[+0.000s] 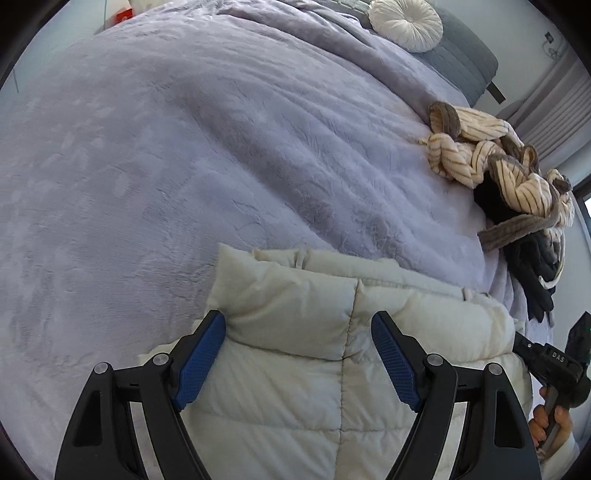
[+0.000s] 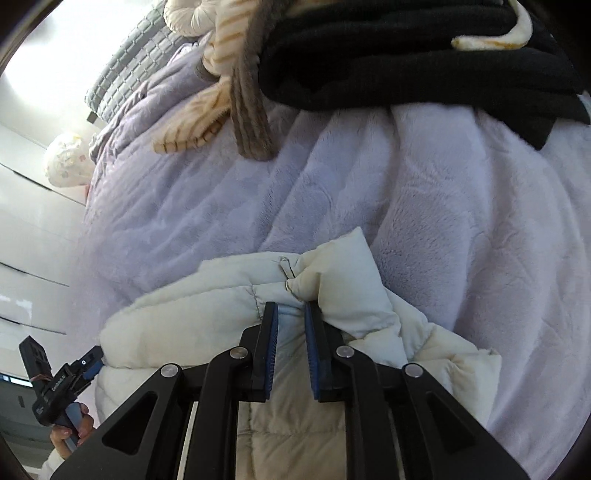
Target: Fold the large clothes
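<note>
Left gripper [image 1: 298, 325]: jaws spread wide, blue pads on either side of the cream puffer jacket [image 1: 295, 369], holding nothing. The left pad touches or sits just beside the jacket's puffed upper-left corner; the right pad hovers over the quilted panel, right of the vertical centre seam.

Right gripper [image 2: 291, 314]: jaws nearly together, a narrow gap between the pads. Cream jacket [image 2: 221, 314] fabric fills that gap, and a bunched fold stands up just past the right fingertip; it appears pinched, though the contact is partly hidden by the fingers.

Jacket position: lies at the near edge of the bed, on the lilac plush blanket [image 1: 184, 166]. In the left wrist view its top edge, with a small hanging loop, points away from the camera toward the middle of the bed; the centre seam runs straight away from the gripper, quilting lines crossing it. Long axis cannot be judged, the lower part being out of frame.

Surroundings: a heap of cream-and-brown striped knit [image 1: 491, 155] over black clothing [image 1: 532, 266] rests near the blanket's right edge, well apart from the jacket. A round white pillow [image 1: 404, 24] sits at the far end on grey quilted bedding [image 1: 458, 62].
</note>
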`<control>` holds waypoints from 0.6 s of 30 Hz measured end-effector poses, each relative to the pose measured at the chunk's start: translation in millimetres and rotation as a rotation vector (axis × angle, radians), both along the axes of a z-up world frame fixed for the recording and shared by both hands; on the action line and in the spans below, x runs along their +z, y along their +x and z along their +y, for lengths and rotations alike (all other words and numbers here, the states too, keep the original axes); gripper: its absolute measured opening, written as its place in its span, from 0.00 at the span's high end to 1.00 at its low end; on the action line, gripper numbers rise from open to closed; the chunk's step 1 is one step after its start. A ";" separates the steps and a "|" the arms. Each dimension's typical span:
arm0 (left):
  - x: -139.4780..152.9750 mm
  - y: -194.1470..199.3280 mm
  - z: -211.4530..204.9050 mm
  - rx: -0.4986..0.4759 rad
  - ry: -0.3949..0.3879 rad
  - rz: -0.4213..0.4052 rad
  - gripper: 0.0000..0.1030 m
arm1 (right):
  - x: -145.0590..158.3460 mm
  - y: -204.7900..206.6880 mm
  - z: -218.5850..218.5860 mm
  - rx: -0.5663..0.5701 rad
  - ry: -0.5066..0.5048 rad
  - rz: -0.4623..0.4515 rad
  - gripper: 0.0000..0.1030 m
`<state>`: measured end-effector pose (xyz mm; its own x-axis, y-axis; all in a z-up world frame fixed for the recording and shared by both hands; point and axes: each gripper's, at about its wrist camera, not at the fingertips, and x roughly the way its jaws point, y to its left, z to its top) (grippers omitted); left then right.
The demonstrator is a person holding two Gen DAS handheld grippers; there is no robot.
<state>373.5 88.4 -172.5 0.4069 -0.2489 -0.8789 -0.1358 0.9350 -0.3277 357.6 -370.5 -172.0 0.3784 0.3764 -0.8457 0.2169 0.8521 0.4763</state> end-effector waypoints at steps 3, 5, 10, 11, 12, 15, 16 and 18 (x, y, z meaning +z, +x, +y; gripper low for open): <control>17.3 -11.5 2.5 -0.013 0.032 -0.007 0.20 | 14.7 -9.4 -1.6 -0.021 0.015 -0.019 0.84; 26.3 -20.7 1.3 -0.039 0.040 -0.002 0.20 | 23.5 -16.6 -3.5 -0.035 0.031 -0.029 0.84; 44.9 -54.7 -3.6 -0.108 0.085 0.004 0.20 | 44.8 -41.7 -8.0 -0.050 0.084 -0.054 0.69; 46.6 -60.3 -4.1 -0.111 0.084 0.010 0.20 | 48.6 -48.0 -8.9 -0.057 0.098 -0.057 0.53; 48.5 -67.7 -3.6 -0.112 0.075 0.016 0.20 | 52.5 -55.1 -9.8 -0.068 0.112 -0.064 0.45; 54.1 -89.2 0.0 -0.095 0.070 0.015 0.14 | 60.2 -73.4 -10.6 -0.083 0.145 -0.070 0.45; 56.2 -95.8 1.2 -0.085 0.075 0.009 0.01 | 61.0 -78.6 -10.3 -0.088 0.154 -0.067 0.45; 62.1 -112.5 3.3 -0.064 0.092 -0.014 0.00 | 63.2 -93.3 -9.6 -0.097 0.181 -0.057 0.44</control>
